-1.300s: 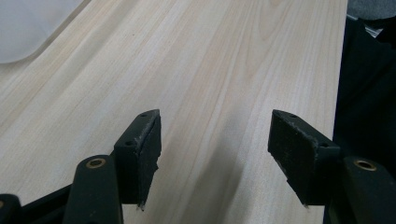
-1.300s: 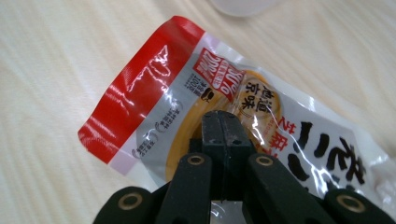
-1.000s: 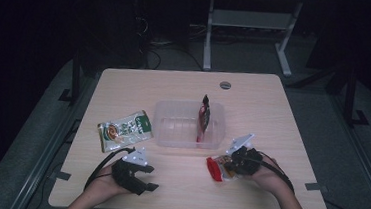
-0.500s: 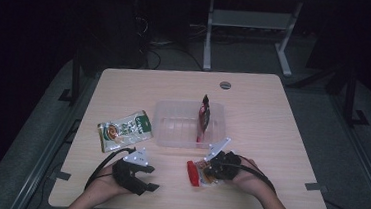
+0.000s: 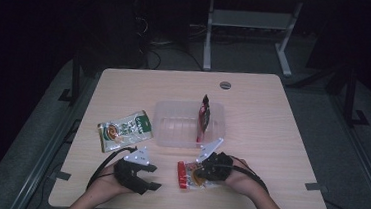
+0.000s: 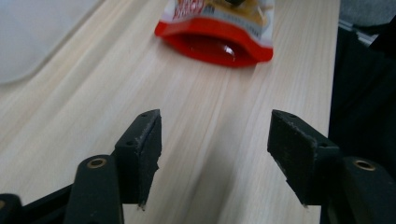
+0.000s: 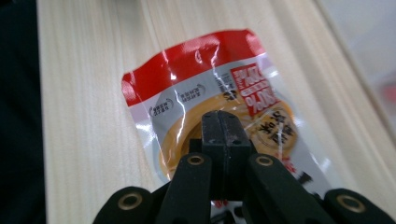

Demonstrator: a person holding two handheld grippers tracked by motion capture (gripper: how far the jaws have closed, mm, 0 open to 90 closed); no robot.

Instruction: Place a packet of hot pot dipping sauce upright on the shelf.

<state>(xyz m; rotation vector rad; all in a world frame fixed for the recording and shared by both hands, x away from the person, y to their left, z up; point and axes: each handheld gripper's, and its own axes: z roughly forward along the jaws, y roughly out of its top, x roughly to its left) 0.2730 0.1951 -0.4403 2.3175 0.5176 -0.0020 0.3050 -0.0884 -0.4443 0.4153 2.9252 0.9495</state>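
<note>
1. Right gripper (image 5: 199, 175) is clamped on the red packet (image 7: 210, 107), held low over the table (image 5: 272, 121).
2. Left gripper (image 6: 212, 140): jaws apart, empty.
3. Bin (image 5: 171, 128) holds one packet (upright); green packet (image 5: 124, 130) remains outside.

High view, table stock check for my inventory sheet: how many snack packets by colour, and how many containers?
Red snack packets: 2, one in the clear tub at, one at
Green snack packet: 1
Clear tub: 1
Total: 4
</note>
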